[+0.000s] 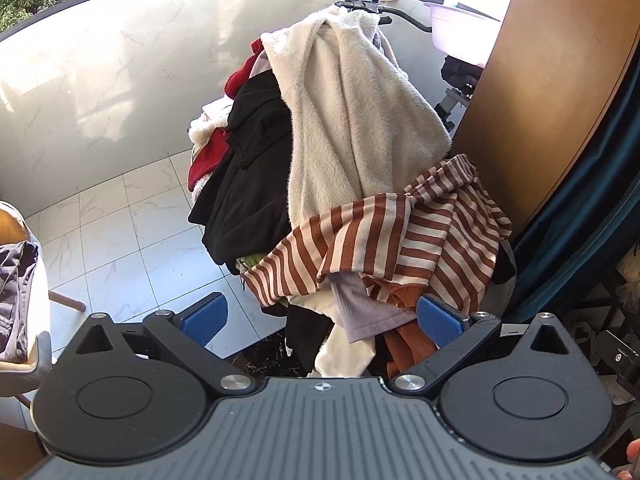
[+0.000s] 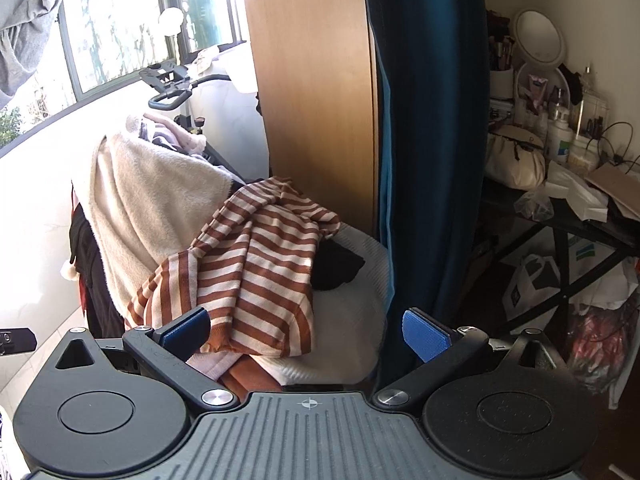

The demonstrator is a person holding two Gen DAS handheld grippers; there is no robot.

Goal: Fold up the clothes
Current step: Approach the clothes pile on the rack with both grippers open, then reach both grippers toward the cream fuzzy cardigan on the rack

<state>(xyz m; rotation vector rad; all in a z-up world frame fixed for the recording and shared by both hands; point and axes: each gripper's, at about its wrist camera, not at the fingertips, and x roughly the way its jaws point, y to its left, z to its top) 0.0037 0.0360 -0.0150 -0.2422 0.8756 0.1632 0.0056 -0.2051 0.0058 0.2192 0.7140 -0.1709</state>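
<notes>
- The left gripper (image 1: pixel 322 320) has its blue pads (image 1: pixel 204 318) spread wide with nothing between them, held just near the bottom edge of a heap of clothes.
- The right gripper (image 2: pixel 306 330) is likewise spread and holds nothing; its left pad sits in front of the hem of the striped top (image 2: pixel 256 264).
- The clothes to fold are piled in a tall heap in the middle of the left wrist view: a cream fleece garment (image 1: pixel 356 120) draped on top, a black garment (image 1: pixel 248 184) to its left, red pieces (image 1: pixel 208 156) further left, and the brown-and-white striped top lying across the near right side.
- Under the striped top hang a pale lilac ribbed piece (image 1: pixel 360 308) and a rust-orange piece (image 1: pixel 408 340).
- Whatever carries the heap is mostly hidden; in the right wrist view a white textured cushion (image 2: pixel 352 320) shows beneath the striped top.
- The floor (image 1: pixel 132 240) is white marbled tile, with a pale marbled low wall (image 1: pixel 120 80) behind and windows above it.
- Black exercise-bike handlebars (image 2: pixel 172 88) stand behind the heap.
- To the right stand a wooden panel (image 2: pixel 312 100) and a dark teal curtain (image 2: pixel 432 120).
- Far right, a black table (image 2: pixel 568 216) is crowded with bottles, a round mirror (image 2: pixel 538 40) and bags.
</notes>
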